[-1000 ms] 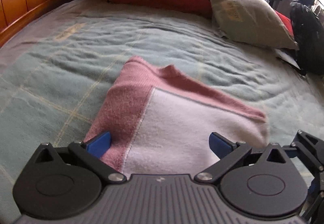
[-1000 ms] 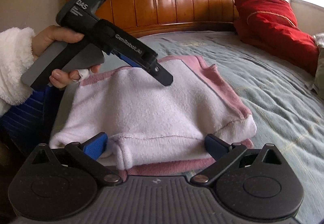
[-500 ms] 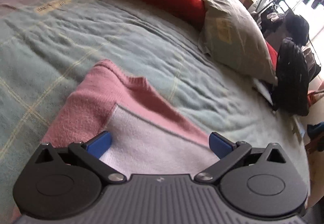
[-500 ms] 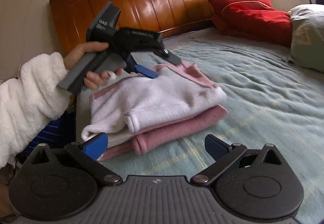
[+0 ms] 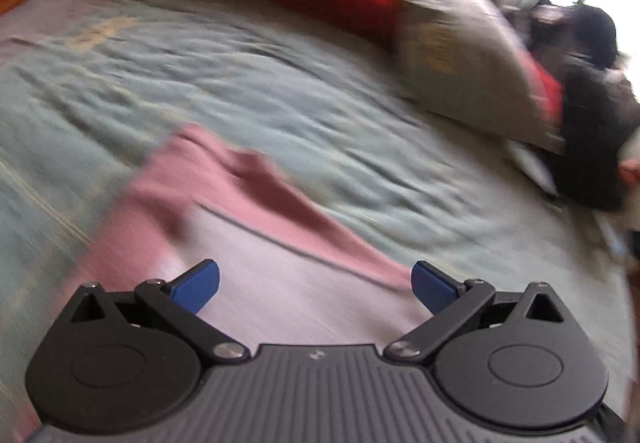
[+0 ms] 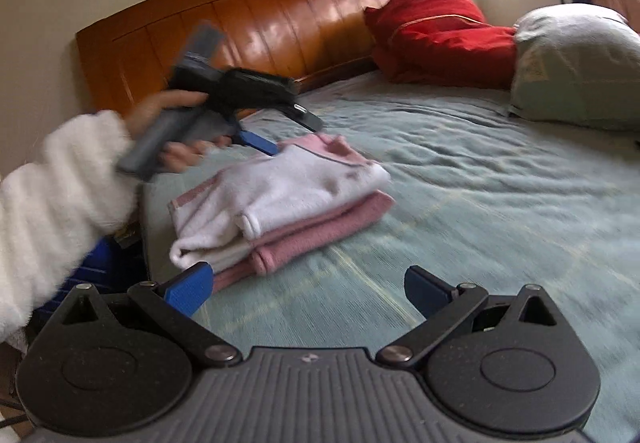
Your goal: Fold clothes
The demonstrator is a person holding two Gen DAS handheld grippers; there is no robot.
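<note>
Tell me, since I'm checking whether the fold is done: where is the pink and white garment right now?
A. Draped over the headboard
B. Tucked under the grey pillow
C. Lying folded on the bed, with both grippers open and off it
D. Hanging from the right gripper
C: the garment lies folded on the bed, the right gripper is open with nothing between its fingers, and the left gripper is open above it.

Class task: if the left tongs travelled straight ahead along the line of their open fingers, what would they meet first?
Probably the folded pink and white fleece garment directly beneath and ahead of the left tongs, then the teal bedspread. The blurred picture leaves depth uncertain.
</note>
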